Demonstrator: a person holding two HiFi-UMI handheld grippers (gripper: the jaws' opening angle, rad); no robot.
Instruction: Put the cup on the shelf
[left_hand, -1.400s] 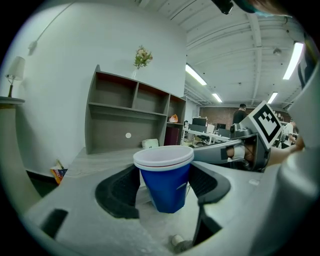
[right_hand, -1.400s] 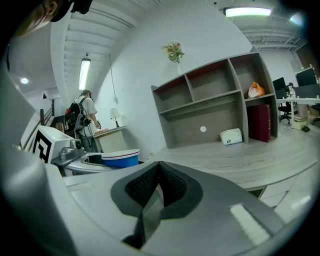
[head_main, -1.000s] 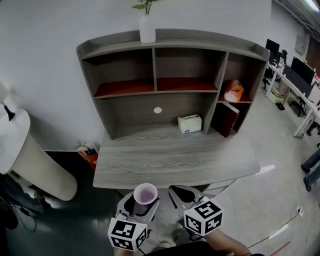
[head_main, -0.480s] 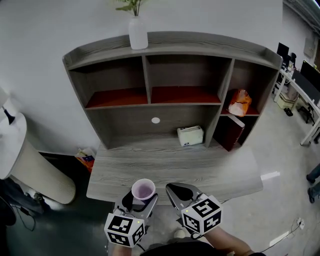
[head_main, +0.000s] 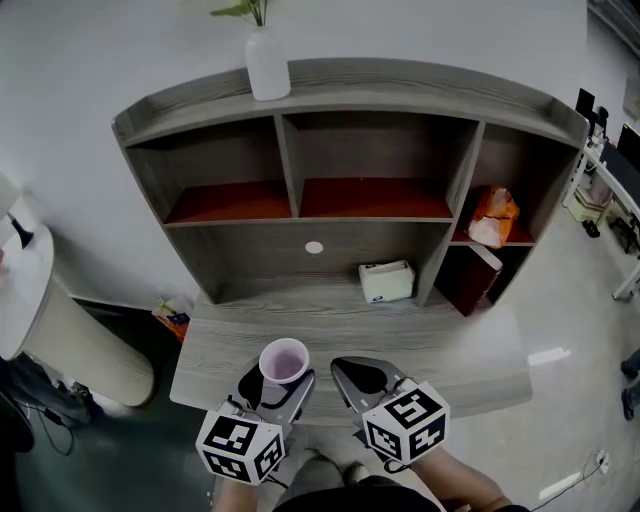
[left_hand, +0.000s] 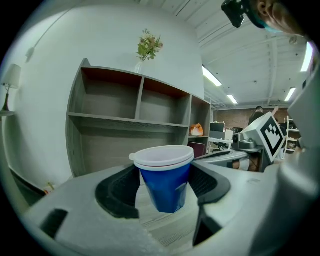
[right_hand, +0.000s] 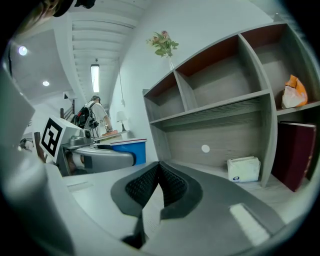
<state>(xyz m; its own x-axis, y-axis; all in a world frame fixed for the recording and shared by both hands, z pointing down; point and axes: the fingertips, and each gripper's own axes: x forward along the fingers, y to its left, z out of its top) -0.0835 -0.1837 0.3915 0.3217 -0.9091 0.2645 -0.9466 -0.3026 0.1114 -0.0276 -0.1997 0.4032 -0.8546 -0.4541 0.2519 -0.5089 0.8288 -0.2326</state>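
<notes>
Two grippers of mine at desk (head_main: 420, 335) front edge. Head view: left gripper (head_main: 277, 380) clamps cup (head_main: 284, 361) upright, well short of shelf (head_main: 300, 215); right gripper (head_main: 357, 377) just beside. Left gripper view: jaws press blue cup's sides. Right gripper view: my jaws together, nothing between.

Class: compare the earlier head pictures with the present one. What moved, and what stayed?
The left gripper carried the cup forward, from short of the front edge of the desk to above it; the right gripper moved alongside. Nothing was grasped or released: left stays shut on the cup, right shut and empty. Things on the shelf kept their places.
</notes>
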